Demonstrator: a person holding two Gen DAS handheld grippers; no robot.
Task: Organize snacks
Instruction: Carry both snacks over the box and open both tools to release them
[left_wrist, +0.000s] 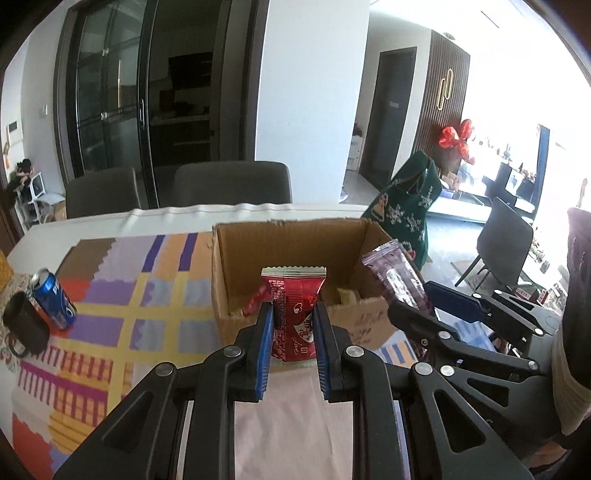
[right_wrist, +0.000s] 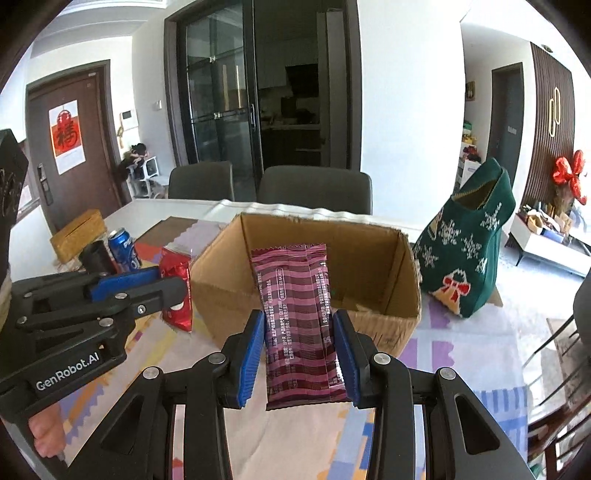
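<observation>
Box (right_wrist: 369, 321) mid-table, can (right_wrist: 123, 249) far left, knitted stocking (right_wrist: 469, 258) right, chairs (right_wrist: 314, 188) behind.

A home dining area is shown: a table (right_wrist: 461, 343) laid with a patterned cloth (left_wrist: 110, 306), upholstered chairs (right_wrist: 314, 188) behind it, glazed sliding doors (right_wrist: 221, 96) beyond them, and an entrance door (right_wrist: 70, 144) left of the table.

Beyond the fingers, two grey chairs (right_wrist: 314, 188) stood behind the surface (right_wrist: 461, 343), before dark glass doors (right_wrist: 221, 92) and white walls (right_wrist: 406, 92); bright daylight came from the right.
</observation>
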